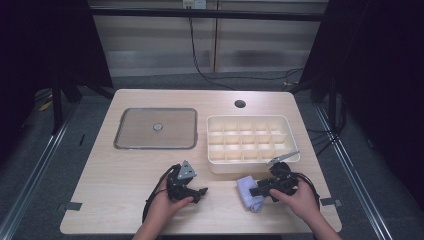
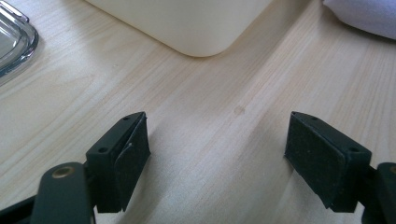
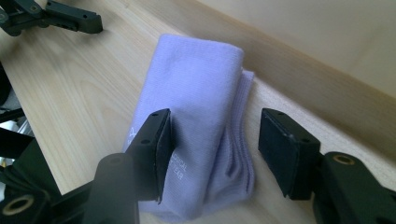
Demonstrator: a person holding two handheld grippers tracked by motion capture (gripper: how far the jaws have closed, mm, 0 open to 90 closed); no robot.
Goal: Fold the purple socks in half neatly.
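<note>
Fingers (image 3: 154, 154) of our right gripper (image 3: 215, 149) straddle the folded lilac cloth (image 3: 196, 121), one pad against its side, the other just clear; no clamp yet. It lies near the desk's (image 1: 125, 200) front edge, just before the white divided tray (image 1: 215, 165). Our left gripper (image 2: 217, 154) rests released over bare wood, well apart from the glass lid (image 1: 155, 128) toward the back left.

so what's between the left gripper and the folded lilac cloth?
Bare wood. In the high view the table shows nothing between the left gripper and the cloth; the left gripper view shows only tabletop ahead of its open jaws.
</note>
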